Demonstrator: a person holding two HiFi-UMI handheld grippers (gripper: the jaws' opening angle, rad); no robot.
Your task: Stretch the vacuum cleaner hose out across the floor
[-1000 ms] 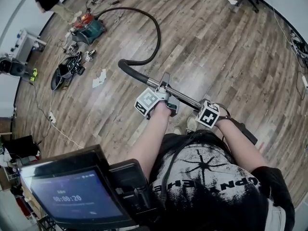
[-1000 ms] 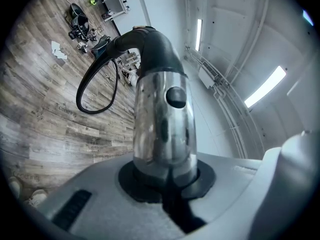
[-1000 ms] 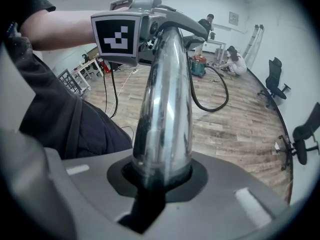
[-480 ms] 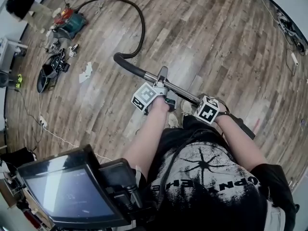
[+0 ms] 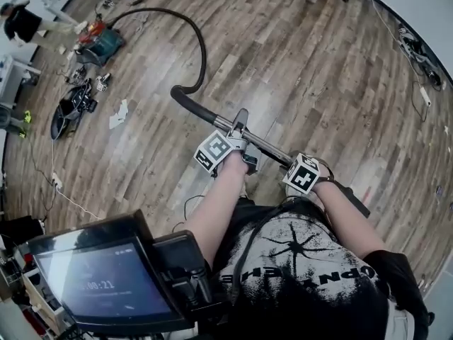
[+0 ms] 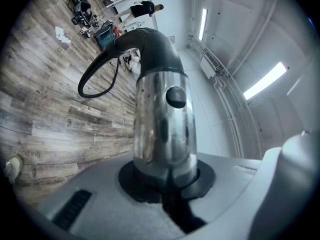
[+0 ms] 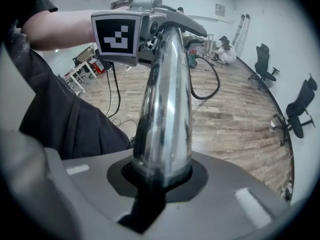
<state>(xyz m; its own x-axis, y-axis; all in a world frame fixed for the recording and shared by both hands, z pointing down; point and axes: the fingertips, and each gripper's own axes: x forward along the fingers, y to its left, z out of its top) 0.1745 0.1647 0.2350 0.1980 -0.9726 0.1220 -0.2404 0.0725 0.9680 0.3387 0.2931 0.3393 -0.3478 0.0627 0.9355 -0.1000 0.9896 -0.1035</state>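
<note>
The black vacuum hose (image 5: pixel 200 44) arcs across the wood floor from the red and teal vacuum cleaner (image 5: pixel 98 43) to a black handle (image 5: pixel 190 105) on a chrome wand (image 5: pixel 265 146). Both grippers hold that wand off the floor. My left gripper (image 5: pixel 239 134) is shut on the wand just behind the handle. My right gripper (image 5: pixel 315 170) is shut on it further back. In the left gripper view the chrome tube (image 6: pixel 162 129) stands clamped in the left gripper (image 6: pixel 165 184), with the hose loop (image 6: pixel 95 84) beyond. In the right gripper view the right gripper (image 7: pixel 157 179) clamps the same tube (image 7: pixel 162 119).
Clutter lies at the left: a black device (image 5: pixel 71 108), paper scraps (image 5: pixel 117 115) and a white cable (image 5: pixel 71 197). A person (image 5: pixel 20 20) stands far left by tables. Cables (image 5: pixel 417 48) run along the right wall. Office chairs (image 7: pixel 262 66) stand by that wall. A screen (image 5: pixel 106 282) hangs at my chest.
Both grippers have carried the wand away from the vacuum cleaner, and the hose's curve is drawn narrower. Both grips on the wand are unchanged.
</note>
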